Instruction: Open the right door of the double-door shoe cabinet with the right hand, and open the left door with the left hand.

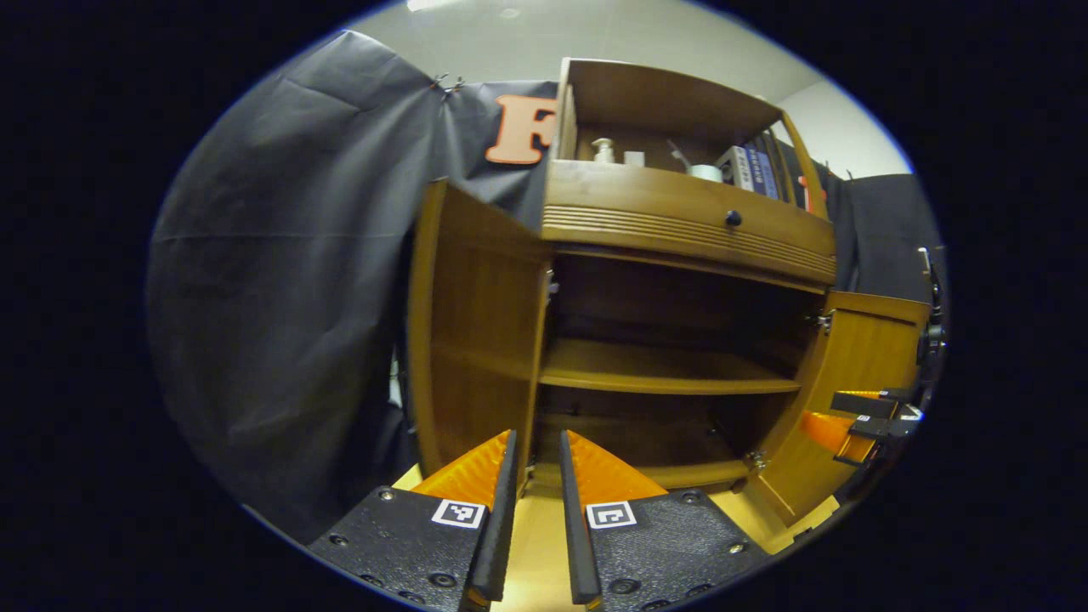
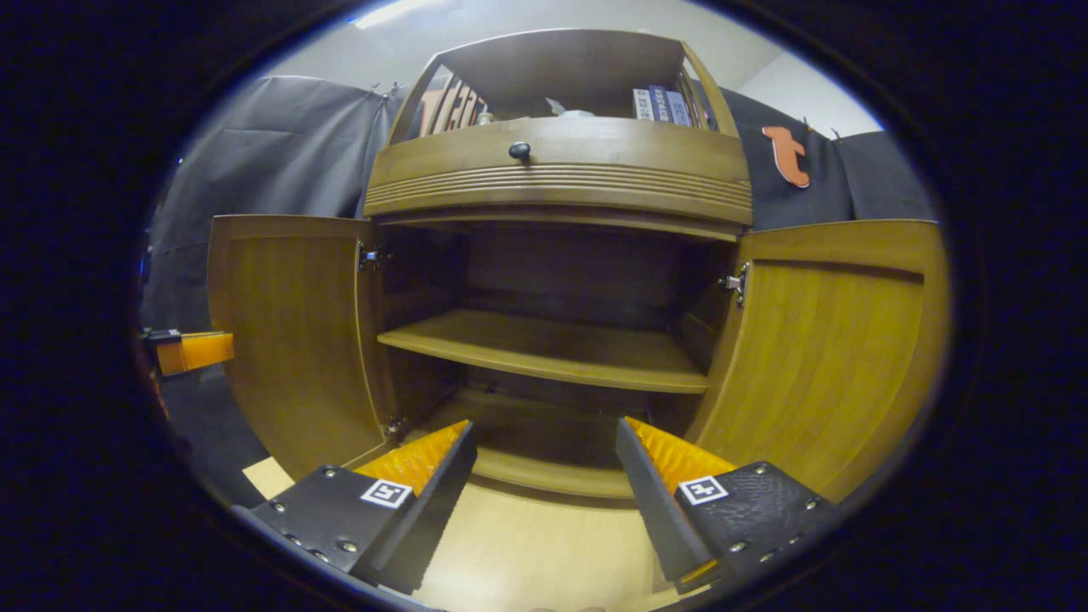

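Shoe cabinet (image 2: 557, 183) sits dead ahead in both views, and we judge both doors already swung out — task looks essentially done.

Largest first: the cabinet body, with its drawer (image 2: 552, 174) on top and an open lower bay with one shelf (image 2: 544, 348) inside. Books and small items sit on the upper ledge.

Left door (image 1: 472, 331) stands open, hinged on its outer side, long axis vertical. In the left gripper view its free edge lies just ahead of and slightly left of the left gripper (image 1: 537, 501) — near, but apart, no contact we can see. That gripper is narrow, a slim gap between the fingers, nothing held.

Right door (image 2: 829, 340) is also open, panel angled out to the right of the right gripper (image 2: 544, 501) in the right gripper view. That gripper is spread wide and empty, aimed at the open bay rather than at the door.

Relation that matters: each door lies outboard of its own gripper, left arm nearer the left door, right arm nearer the right. If we want more swing, each push goes outward along the hinge arc — otherwise we just back off.

The other gripper shows at each view's edge, well clear of the doors.
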The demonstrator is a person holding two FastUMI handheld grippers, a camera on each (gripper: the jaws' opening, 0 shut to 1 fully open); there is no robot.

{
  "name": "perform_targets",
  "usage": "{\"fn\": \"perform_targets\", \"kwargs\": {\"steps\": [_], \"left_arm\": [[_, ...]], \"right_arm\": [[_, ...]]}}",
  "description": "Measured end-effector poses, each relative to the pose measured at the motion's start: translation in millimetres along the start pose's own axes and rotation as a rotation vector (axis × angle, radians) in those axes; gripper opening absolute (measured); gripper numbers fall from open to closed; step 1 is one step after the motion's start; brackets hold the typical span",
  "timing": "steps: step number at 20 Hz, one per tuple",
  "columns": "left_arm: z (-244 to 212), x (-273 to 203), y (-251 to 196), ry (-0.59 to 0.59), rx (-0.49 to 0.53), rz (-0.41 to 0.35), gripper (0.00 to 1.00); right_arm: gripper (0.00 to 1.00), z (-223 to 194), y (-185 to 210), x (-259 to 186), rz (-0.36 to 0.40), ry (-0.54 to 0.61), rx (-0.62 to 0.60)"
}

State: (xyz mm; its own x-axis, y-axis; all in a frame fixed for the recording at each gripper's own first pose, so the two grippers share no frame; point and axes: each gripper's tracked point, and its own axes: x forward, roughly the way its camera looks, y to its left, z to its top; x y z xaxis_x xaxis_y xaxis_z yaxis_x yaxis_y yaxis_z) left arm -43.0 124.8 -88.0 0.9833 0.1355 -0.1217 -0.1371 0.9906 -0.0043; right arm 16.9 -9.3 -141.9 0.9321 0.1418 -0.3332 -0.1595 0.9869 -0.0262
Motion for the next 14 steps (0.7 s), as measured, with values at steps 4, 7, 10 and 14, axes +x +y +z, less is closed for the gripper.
{"fn": "perform_targets", "kwargs": {"steps": [4,7,10,14], "left_arm": [[34.9,21.0,-61.9,-0.050,0.033,-0.128,0.30],[53.5,24.1,-104.2,-0.084,0.039,-0.202,0.29],[75.5,24.7,-138.3,-0.117,0.059,-0.243,0.30],[96.1,22.8,-171.1,-0.179,0.049,-0.297,0.62]], "right_arm": [[0.98,28.8,-8.8,-10.2,-0.028,-0.062,-0.017],[0.99,53.2,-13.6,-20.9,-0.048,-0.111,-0.024],[0.98,76.2,-18.5,-32.2,-0.068,-0.160,-0.015],[0.97,97.1,-28.3,-42.8,-0.105,-0.203,-0.004]]}}
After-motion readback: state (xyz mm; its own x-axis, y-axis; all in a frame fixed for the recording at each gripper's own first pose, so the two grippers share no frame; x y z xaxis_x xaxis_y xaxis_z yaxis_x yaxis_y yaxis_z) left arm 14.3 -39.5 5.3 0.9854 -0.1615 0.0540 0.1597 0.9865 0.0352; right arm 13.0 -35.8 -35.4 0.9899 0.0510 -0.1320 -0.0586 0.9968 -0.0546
